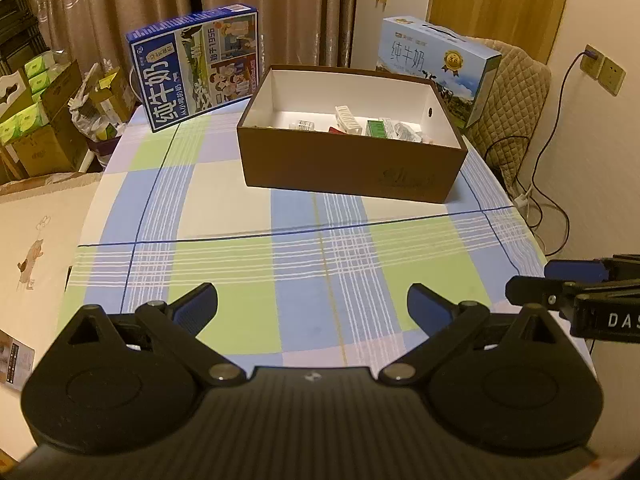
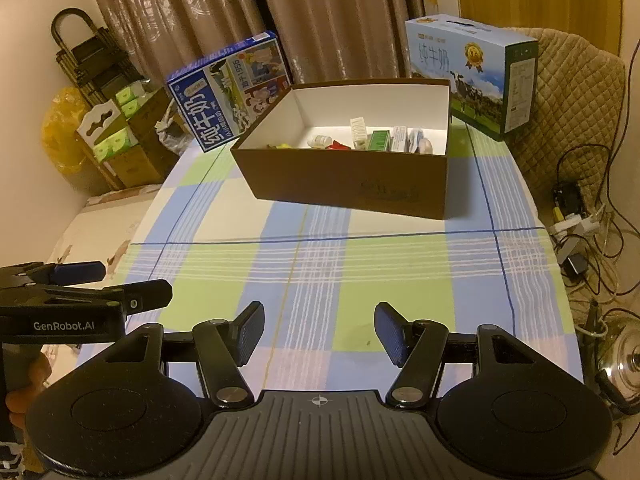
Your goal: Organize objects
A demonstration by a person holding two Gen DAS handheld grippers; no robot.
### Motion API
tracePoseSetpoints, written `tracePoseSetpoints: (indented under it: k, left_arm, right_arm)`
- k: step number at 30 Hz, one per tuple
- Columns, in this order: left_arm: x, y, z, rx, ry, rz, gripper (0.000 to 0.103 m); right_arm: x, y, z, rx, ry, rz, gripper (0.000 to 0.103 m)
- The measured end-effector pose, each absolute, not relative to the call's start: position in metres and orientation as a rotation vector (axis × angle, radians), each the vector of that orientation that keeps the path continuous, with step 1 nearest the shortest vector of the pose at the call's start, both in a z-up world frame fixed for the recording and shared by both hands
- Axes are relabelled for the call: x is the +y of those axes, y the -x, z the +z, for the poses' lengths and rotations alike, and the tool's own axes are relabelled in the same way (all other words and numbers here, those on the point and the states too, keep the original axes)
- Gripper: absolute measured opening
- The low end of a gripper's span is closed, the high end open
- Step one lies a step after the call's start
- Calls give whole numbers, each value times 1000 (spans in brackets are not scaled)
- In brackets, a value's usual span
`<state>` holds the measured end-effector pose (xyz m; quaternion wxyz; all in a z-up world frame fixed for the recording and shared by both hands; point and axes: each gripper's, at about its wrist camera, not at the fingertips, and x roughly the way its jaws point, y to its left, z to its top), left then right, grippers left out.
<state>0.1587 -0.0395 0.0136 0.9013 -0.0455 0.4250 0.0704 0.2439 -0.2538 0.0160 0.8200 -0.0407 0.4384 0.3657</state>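
Both our claws, left claw (image 1: 312, 308) and right claw (image 2: 319, 330), gape empty; brown box (image 1: 352, 168) looks stiff, light; we'd pinch rim.

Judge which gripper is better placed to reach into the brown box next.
Neither clearly. The left gripper and right gripper both hover open and empty over the checked cloth, short of the brown box. The right has a slight edge: the small items lie toward its side.
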Motion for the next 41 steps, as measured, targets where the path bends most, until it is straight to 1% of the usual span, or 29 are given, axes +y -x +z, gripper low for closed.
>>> tracePoseSetpoints:
  k: [18, 41]
  left_arm:
    - [-25, -146, 14, 870, 90, 134, 100]
    - [-15, -155, 10, 876, 93, 126, 100]
  right_arm:
    - [-237, -225, 17, 923, 92, 763, 58]
    - [-228, -231, 12, 940, 84, 756, 58]
